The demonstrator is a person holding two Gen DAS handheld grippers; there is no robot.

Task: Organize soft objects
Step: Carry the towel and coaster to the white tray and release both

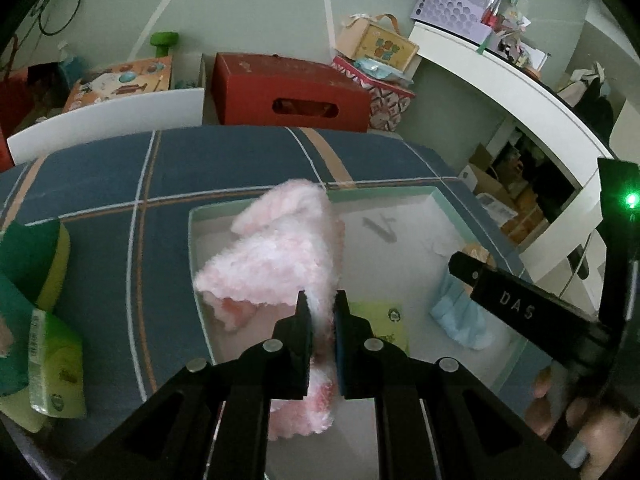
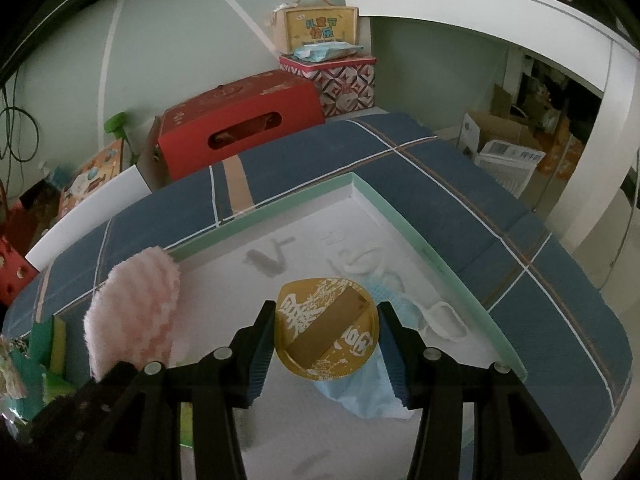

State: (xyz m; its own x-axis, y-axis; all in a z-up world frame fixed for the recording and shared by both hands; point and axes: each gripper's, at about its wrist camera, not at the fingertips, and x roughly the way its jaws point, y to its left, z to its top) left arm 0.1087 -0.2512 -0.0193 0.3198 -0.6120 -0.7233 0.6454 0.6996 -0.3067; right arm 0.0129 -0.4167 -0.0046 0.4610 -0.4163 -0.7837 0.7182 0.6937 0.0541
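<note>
Because your left gripper (image 1: 322,312) is clamped tight on a fold of the pink fluffy cloth (image 1: 280,256), the cloth hangs free over the near left part of the shallow white box (image 1: 440,200) and not on its floor; it is pinched near one edge, so most of it droops ahead of the jaws and a tail falls below them. That hold looks meant to carry it in and lay it down, which is not yet done.

Your right gripper (image 2: 326,340) stands half spread around the round gold lid (image 2: 326,332), its blue pads just beside the rim on either side. I cannot tell whether the pads press on it or only bracket it. Under the lid lies a light blue face mask (image 2: 360,396), its white ear loops (image 2: 444,320) trailing toward the box's right wall. Holding there seems to steady the lid while the other hand works.

In the left wrist view a green card (image 1: 384,320) lies on the box floor just beyond the jaws, and the mask shows near the right gripper's finger.

The box sits on a blue plaid bedcover (image 1: 240,160). To the left of it, near the edge, lie a green and yellow sponge (image 1: 36,256) and a green packet (image 1: 56,360), apparently waiting their turn.

Farther back, a red cardboard box (image 1: 288,92) with a slot handle stands against the wall, with a patterned tin (image 2: 332,80) beside it and a white desk (image 1: 500,68) on the right.
</note>
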